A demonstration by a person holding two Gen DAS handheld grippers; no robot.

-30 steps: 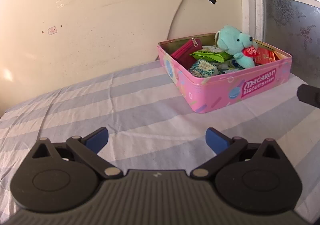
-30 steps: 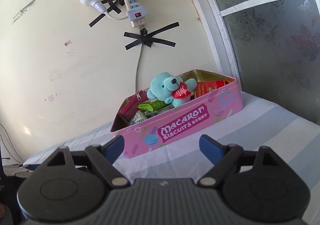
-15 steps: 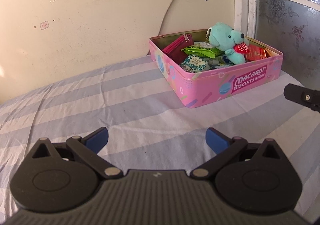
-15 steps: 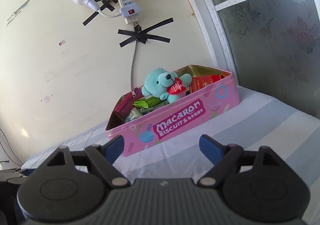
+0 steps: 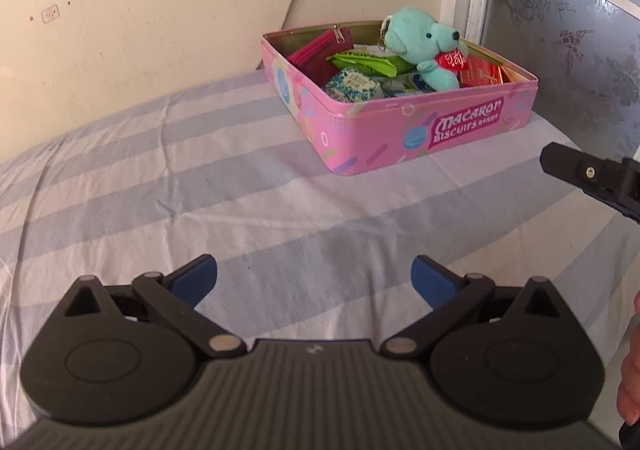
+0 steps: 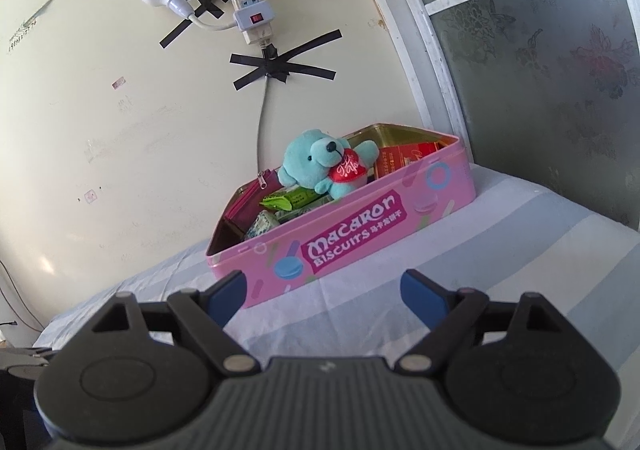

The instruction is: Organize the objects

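Note:
A pink Macaron Biscuits tin (image 5: 420, 122) stands open on the striped bed sheet by the wall; it also shows in the right wrist view (image 6: 360, 234). In it lie a teal teddy bear (image 5: 420, 46) with a red heart, a magenta zip pouch (image 5: 320, 54), a green packet (image 5: 368, 64), a blue-white speckled packet (image 5: 352, 84) and a red box (image 5: 480, 74). My left gripper (image 5: 314, 280) is open and empty over the sheet, well short of the tin. My right gripper (image 6: 324, 294) is open and empty just in front of the tin; part of it shows in the left wrist view (image 5: 592, 178).
The striped sheet (image 5: 200, 178) covers the bed. A cream wall (image 6: 120, 110) with a taped power strip (image 6: 250, 6) and cable rises behind the tin. A frosted window (image 6: 560, 50) stands to the right.
The left gripper has pulled back and risen a little, so the tin looks farther off. The right gripper has shifted slightly, the tin staying in front. Both remain open.

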